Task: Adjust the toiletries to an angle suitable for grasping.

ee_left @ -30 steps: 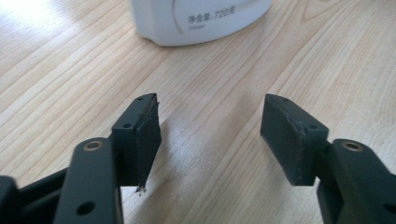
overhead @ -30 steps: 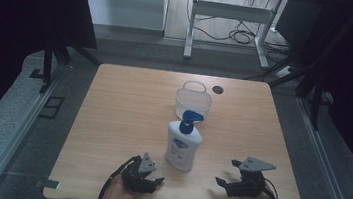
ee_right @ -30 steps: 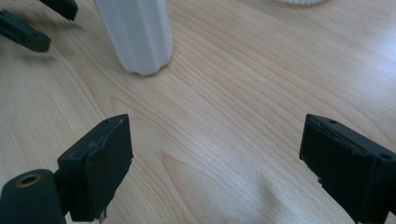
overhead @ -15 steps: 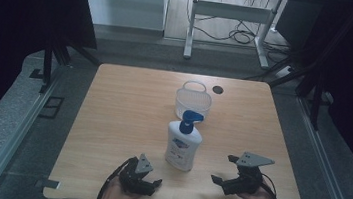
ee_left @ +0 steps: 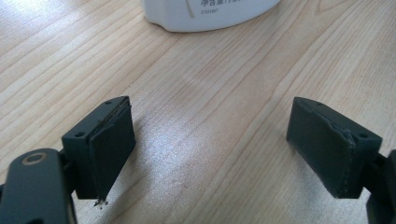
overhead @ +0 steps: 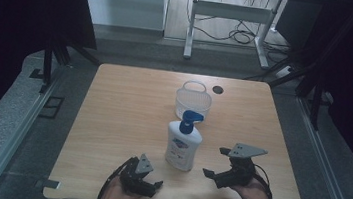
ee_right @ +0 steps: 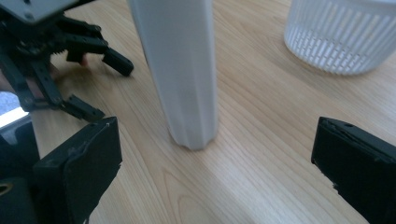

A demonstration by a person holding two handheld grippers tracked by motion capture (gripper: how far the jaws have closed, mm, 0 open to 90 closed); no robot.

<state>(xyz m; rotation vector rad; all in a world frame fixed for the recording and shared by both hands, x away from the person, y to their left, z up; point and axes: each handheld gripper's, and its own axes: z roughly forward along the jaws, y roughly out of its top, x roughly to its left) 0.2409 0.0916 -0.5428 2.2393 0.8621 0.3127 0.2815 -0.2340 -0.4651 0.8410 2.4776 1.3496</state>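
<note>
While both tools gaped wide, the pump bottle stood upright on the wooden desk, nozzle pointing right.

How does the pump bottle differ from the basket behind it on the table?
The pump bottle is tall, narrow and solid-walled; the basket is low, round and slatted. The bottle carries a blue pump, the basket a thin hoop handle. The bottle stands nearer both grippers. Both are white and upright.

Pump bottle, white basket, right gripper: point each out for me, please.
pump bottle (overhead: 183, 148), high view, on its white body.
white basket (overhead: 193, 103), high view, on its slatted wall.
right gripper (overhead: 212, 176), high view, midway between its open jaws.
</note>
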